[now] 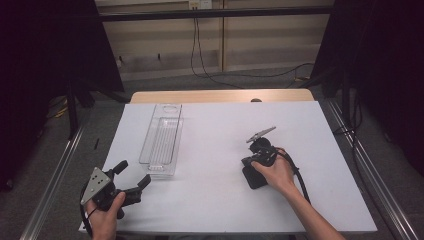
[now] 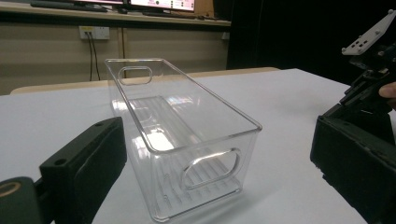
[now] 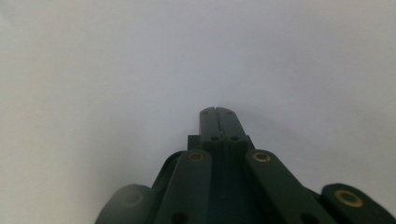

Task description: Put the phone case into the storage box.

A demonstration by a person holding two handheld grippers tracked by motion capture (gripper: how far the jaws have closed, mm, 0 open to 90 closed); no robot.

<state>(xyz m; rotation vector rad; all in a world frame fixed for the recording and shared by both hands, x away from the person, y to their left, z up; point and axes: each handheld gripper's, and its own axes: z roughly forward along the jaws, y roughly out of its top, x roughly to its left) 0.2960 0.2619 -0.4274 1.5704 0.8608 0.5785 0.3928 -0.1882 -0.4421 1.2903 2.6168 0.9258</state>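
The clear plastic bin [image 1: 162, 140] stands left of centre in the high view, lengthwise on the white surface [image 1: 225, 165], its near end just above the left tongs [image 1: 134, 175]. It looks light and stiff, thin-walled with ribbed floor, and probably slick; a hard squeeze on a long wall could make it flex or skid. I'd judge the best hold to be the oval cut-out handle [image 2: 210, 168] in the near end wall, or the rim above it, which gives a lip to pinch. It appears empty, so it should lift easily but may slide away if only nudged.

The left tongs stand released, jaws spread wide with the bin's near end between them in the left gripper view, not touching it. The right tongs [image 3: 217, 112] are clenched on nothing, tips together, pointing down at bare white surface right of centre in the high view, well apart from the bin.

The transparent walls make the bin's far end hard to read. The right tongs' tips are hidden under the hand [image 1: 275, 172] in the high view.
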